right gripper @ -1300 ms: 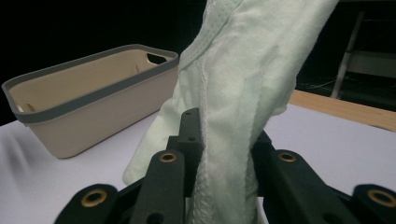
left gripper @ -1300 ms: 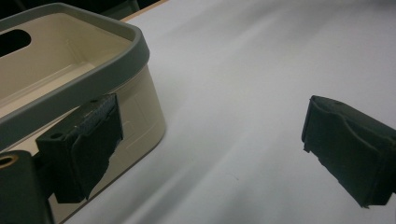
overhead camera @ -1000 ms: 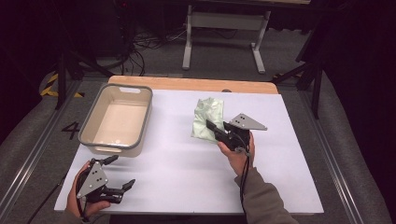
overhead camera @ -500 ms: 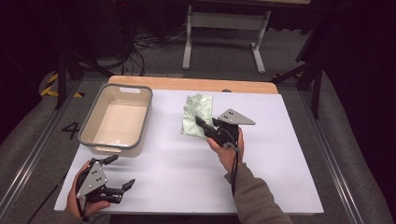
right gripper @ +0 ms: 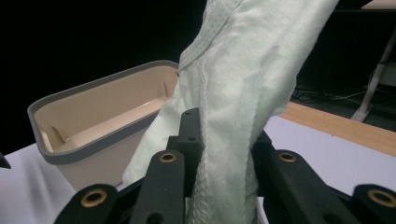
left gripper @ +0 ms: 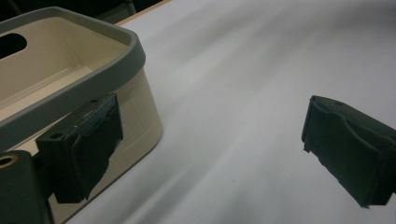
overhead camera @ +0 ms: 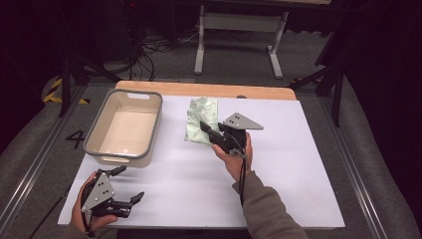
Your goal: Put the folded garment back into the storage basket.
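High view: we log the right claw (overhead camera: 211, 132) clamped on the pale green cloth (overhead camera: 201, 119), just right of the bin (overhead camera: 149, 127); left claw (overhead camera: 127, 186) gapes idle near the bin's front. Risk, we judge: thin pinch lets fabric slip on lifting

1. The high view looks forward and down from above the person's side, taking in the whole white table (overhead camera: 298, 164), the floor beyond it and both forearms at the near edge.
2. The left gripper view sits low at the table's near left, very close to the surface, facing the near corner of the beige tub (left gripper: 93, 70).
3. The right gripper view sits mid-table, looking leftward past a pale green cloth (right gripper: 233, 93) close before the lens, toward the tub (right gripper: 93, 126).
4. All three views share the tub (overhead camera: 124, 124).
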The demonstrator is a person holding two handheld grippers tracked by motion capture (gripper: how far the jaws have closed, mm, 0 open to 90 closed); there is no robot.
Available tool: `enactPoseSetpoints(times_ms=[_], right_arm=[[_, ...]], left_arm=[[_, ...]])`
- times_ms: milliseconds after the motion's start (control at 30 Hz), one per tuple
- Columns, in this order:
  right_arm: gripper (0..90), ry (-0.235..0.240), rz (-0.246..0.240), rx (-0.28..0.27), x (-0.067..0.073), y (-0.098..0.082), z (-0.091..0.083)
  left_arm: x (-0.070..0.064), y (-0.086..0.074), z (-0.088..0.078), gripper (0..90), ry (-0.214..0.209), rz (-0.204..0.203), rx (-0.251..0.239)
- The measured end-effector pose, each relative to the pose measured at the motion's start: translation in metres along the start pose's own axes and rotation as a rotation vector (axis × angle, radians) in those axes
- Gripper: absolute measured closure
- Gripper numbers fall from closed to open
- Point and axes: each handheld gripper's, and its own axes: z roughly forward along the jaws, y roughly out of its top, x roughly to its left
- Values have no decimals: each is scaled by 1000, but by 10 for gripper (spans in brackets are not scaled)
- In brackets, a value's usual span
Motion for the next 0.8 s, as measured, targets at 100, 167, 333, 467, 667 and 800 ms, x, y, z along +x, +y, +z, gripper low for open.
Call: enactPoseSetpoints(times_ms=[100, 167, 333, 467, 667, 800], right_arm=[[749, 2, -2, 0, 2, 1, 2], [749, 8, -6, 2, 3, 2, 5], [749, 15, -3, 1, 7, 4, 11], [748, 17, -5, -4, 10, 7, 16], [748, 30, 1, -6, 16, 11, 26], [748, 42, 7, -5, 21, 14, 37]], left_arm=[[0, 0, 0, 63, -2, -1, 2], [-1, 0, 1, 62, -10, -7, 3], [0, 0, 0, 61, -3, 3, 3], [-1, 1, 1, 61, -6, -2, -2], [0, 1, 1, 61, -9, -3, -6], [0, 0, 1, 61, -10, -4, -12]])
